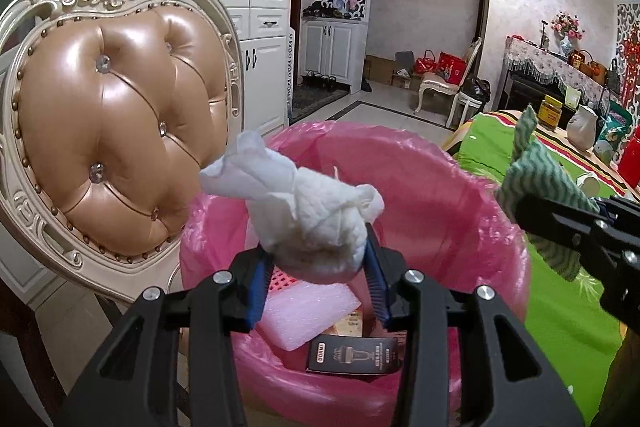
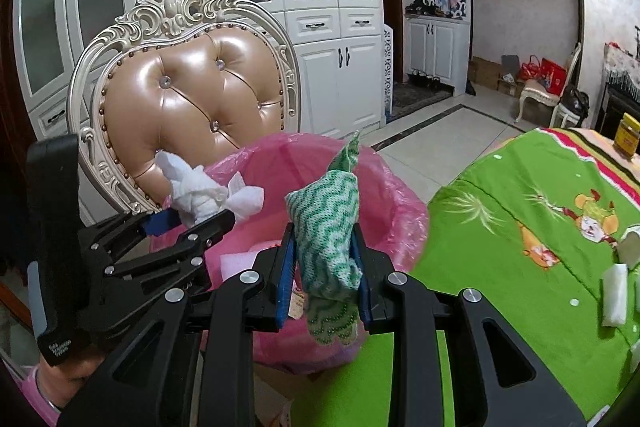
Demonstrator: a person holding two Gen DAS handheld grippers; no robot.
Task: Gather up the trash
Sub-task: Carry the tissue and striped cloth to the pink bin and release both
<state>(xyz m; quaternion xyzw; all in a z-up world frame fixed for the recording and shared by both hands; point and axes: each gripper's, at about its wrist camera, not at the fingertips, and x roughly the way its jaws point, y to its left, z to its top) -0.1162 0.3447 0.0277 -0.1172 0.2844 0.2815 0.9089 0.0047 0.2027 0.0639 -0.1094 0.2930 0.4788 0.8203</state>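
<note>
My left gripper (image 1: 318,269) is shut on a crumpled white tissue (image 1: 304,211) and holds it over the open bin with the pink bag liner (image 1: 440,195). It also shows in the right wrist view (image 2: 192,217) with the tissue (image 2: 200,195). My right gripper (image 2: 324,267) is shut on a green-and-white zigzag cloth (image 2: 328,219), held over the bin's near rim (image 2: 392,211). The cloth also shows at the right of the left wrist view (image 1: 540,179). Inside the bin lie a white foam sheet (image 1: 308,311) and a black box (image 1: 354,355).
An ornate cream chair with a tan padded back (image 1: 120,131) stands right behind the bin. A table with a green cartoon cloth (image 2: 520,227) is on the right, with white scraps (image 2: 614,295) and a yellow jar (image 2: 628,135) on it. White cabinets (image 2: 340,27) line the back wall.
</note>
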